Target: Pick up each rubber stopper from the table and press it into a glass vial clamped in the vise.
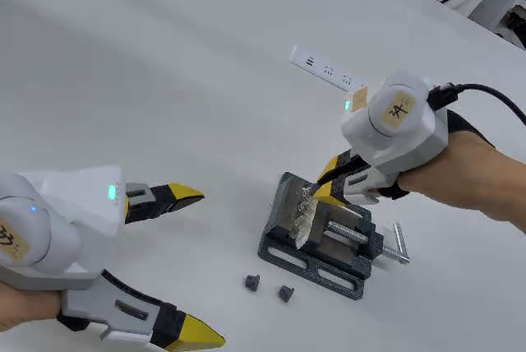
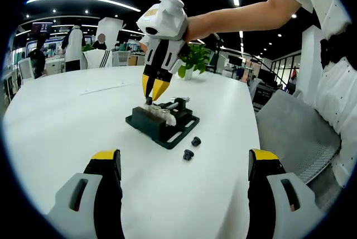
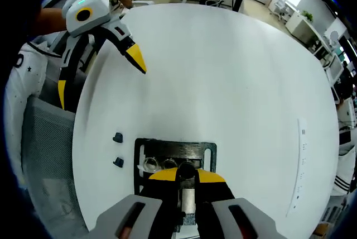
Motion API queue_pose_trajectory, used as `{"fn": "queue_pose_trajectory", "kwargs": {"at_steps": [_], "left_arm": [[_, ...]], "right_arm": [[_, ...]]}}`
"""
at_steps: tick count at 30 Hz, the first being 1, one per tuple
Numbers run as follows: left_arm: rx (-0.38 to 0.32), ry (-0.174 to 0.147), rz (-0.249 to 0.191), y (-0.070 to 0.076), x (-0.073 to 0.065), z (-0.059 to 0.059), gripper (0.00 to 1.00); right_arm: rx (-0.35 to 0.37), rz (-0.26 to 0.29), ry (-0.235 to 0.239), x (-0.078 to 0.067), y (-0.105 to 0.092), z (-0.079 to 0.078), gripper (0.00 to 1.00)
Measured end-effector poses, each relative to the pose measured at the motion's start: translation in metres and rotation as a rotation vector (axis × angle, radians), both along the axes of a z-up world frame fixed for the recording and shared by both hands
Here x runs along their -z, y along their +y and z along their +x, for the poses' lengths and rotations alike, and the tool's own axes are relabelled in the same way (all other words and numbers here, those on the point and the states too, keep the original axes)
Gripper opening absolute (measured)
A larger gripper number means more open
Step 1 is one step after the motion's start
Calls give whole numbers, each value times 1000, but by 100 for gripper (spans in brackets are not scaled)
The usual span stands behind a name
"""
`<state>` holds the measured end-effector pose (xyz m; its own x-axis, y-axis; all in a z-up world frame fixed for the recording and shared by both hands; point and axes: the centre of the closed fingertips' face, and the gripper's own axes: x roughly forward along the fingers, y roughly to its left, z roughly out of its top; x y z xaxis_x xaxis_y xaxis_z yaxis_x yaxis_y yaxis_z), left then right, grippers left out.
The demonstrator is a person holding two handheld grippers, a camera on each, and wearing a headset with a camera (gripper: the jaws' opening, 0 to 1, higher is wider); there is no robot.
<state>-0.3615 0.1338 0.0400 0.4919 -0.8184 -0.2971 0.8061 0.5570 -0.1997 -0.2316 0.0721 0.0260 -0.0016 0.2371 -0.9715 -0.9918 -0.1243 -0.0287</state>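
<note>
Nearest you, your left gripper (image 1: 204,268) hangs short of the vise (image 1: 325,247), off its near-left side. Its two yellow-tipped jaws are spread wide with nothing between them

Between that gripper and the vise, two loose stoppers (image 1: 252,282) lie on the white table (image 1: 164,81) just in front of the vise's base. They sit side by side, apart from each other and not touching the vise

The vise itself is black and sits flat on the table. It clamps a row of clear glass vials (image 3: 149,164) between its jaws, and in the right gripper view two open vial mouths show beside the spot where you are working

Your right gripper (image 1: 327,187) is directly over the vise and points down into it. Its jaws are drawn almost together, pinching a dark rubber stopper (image 3: 187,170) at the row of vials, next to the two open mouths. You cannot tell from these views whether that stopper is already seated in glass or only resting at the top

Beyond the vise, well apart from it, a white power strip (image 1: 329,70) lies on the table
</note>
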Motion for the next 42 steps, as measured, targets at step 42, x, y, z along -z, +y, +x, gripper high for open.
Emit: {"fn": "queue_pose_trajectory", "kwargs": {"at_steps": [42], "left_arm": [[-2, 1, -9, -2, 0, 2, 94]], "right_arm": [[113, -75, 61, 1, -3, -2, 5]]}}
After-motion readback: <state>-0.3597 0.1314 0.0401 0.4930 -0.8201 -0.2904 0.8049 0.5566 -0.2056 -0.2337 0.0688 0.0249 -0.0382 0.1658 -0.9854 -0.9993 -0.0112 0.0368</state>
